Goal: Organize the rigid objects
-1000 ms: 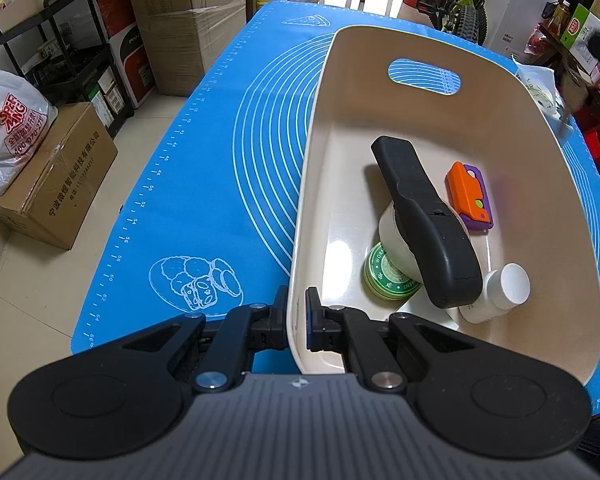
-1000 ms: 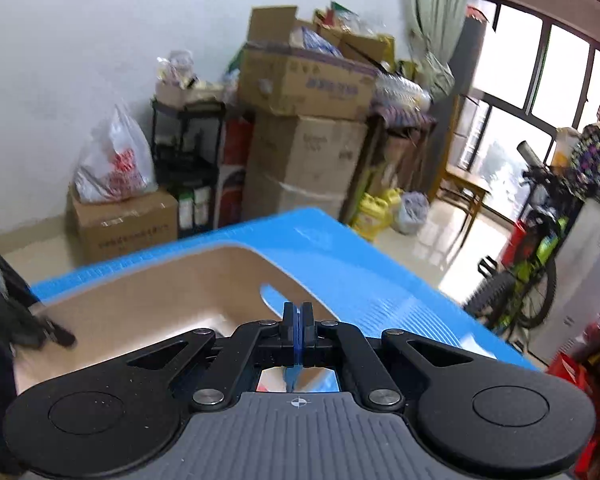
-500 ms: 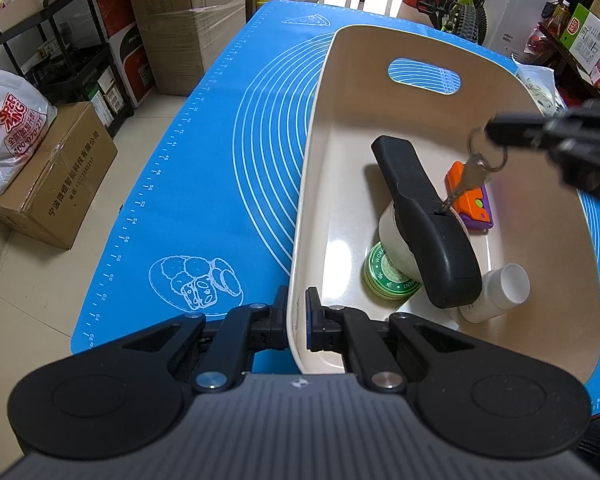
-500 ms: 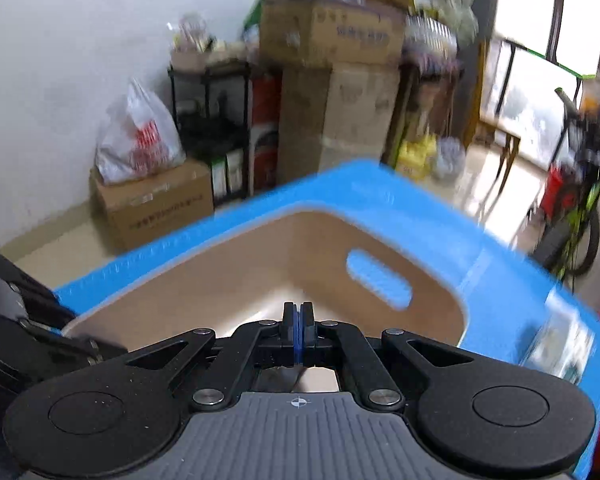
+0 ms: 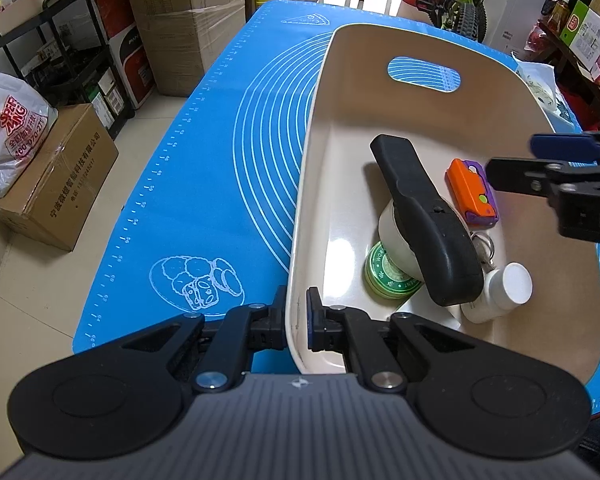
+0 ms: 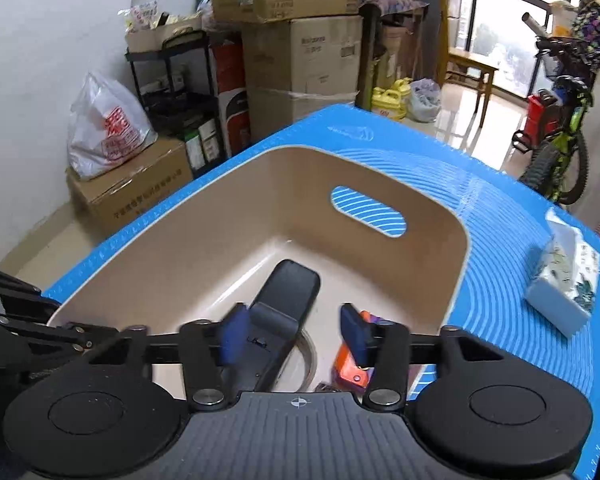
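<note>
The near wall of the beige bin [image 5: 416, 46] is being clamped by the left gripper [image 5: 297, 318], while the right gripper [image 6: 296, 334], whose jaws have just been opening, is being held wide and empty over the bin. A black handle [image 5: 424, 216], an orange case [image 5: 470, 192], a white bottle [image 5: 500, 290], keys [image 5: 483, 242] and a green tin [image 5: 388, 276] lettered "WOR…" are lying inside. A bag [image 5: 12, 132] beside the blue mat [image 5: 204, 184] is being seen with "400-070-271" printed.

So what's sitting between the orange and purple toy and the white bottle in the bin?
A key ring with keys lies between the orange and purple toy and the white bottle, beside the black handle; the left wrist view shows it.
</note>
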{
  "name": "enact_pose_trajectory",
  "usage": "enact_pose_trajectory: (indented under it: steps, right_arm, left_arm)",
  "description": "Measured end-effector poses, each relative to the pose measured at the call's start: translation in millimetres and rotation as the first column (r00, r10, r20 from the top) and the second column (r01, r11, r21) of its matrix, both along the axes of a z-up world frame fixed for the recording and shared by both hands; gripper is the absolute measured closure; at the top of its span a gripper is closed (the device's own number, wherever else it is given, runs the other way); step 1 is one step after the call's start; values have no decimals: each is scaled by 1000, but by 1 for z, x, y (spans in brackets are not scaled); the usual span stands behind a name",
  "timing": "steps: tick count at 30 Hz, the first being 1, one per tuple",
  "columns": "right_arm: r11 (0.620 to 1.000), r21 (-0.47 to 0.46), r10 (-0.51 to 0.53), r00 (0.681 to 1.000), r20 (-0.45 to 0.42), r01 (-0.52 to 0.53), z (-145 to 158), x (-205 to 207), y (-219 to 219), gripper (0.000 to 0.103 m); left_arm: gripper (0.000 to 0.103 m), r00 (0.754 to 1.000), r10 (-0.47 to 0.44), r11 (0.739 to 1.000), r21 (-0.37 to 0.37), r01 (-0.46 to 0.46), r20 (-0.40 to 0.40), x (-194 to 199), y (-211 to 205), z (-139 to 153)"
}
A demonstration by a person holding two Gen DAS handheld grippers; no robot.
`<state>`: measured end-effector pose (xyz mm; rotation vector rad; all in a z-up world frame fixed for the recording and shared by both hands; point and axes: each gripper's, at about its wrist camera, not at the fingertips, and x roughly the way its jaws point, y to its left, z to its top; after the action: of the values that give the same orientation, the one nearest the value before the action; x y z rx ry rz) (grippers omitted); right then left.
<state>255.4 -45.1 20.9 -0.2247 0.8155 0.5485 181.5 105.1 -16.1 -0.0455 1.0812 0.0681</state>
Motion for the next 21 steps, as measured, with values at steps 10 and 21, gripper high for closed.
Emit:
enact_pose_trajectory:
  steps: [10,21]
  right_arm:
    - [996,20,-84,996,28,84,24,-36,-25,21]
    - [974,57,-223,974,40,220,40,-107,-67,9]
  left_arm:
    - [38,995,-39,998,51,34,90,-17,-7,16]
    - [25,979,-115,992,64,106,170,-70,-45,57]
